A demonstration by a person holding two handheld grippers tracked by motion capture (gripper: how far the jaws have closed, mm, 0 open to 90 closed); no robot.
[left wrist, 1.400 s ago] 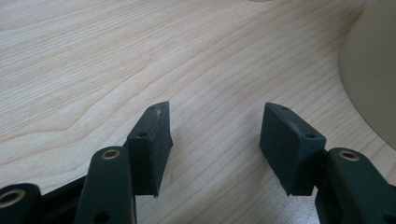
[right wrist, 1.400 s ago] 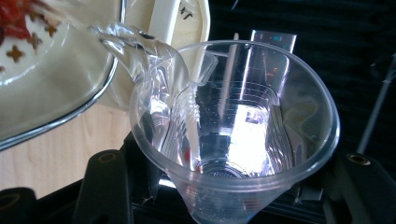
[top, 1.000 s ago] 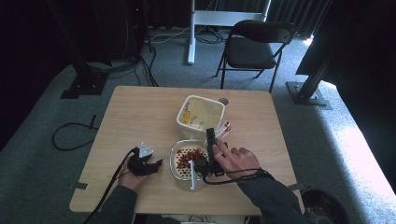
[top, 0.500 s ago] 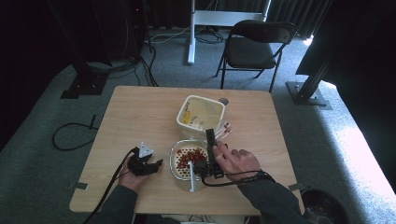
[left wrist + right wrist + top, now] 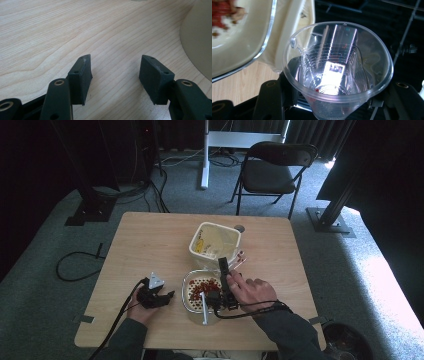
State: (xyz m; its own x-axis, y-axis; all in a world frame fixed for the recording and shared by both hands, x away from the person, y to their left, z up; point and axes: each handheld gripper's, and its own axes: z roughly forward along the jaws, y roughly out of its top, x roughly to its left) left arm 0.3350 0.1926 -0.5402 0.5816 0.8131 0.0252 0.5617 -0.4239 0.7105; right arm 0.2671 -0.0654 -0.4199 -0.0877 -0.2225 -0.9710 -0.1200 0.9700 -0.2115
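Your right gripper [image 5: 332, 100]: jaws clamped on clear plastic cup [image 5: 337, 75], one pad each side of its wall, mouth toward camera, speck of red at its bottom. Cup sits at near rim of bowl [image 5: 186, 292] holding red bits, cream tub [image 5: 216, 242] just beyond. Your left gripper [image 5: 115, 75]: jaws apart, nothing between, low over bare wooden table [image 5: 75, 30]; bowl's pale side at right edge. In high view left gripper [image 5: 156, 296] rests left of bowl, apart from it.

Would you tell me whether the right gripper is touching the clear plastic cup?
Touching. The right gripper view shows the right gripper with a black jaw pressed against each side of the clear plastic cup.
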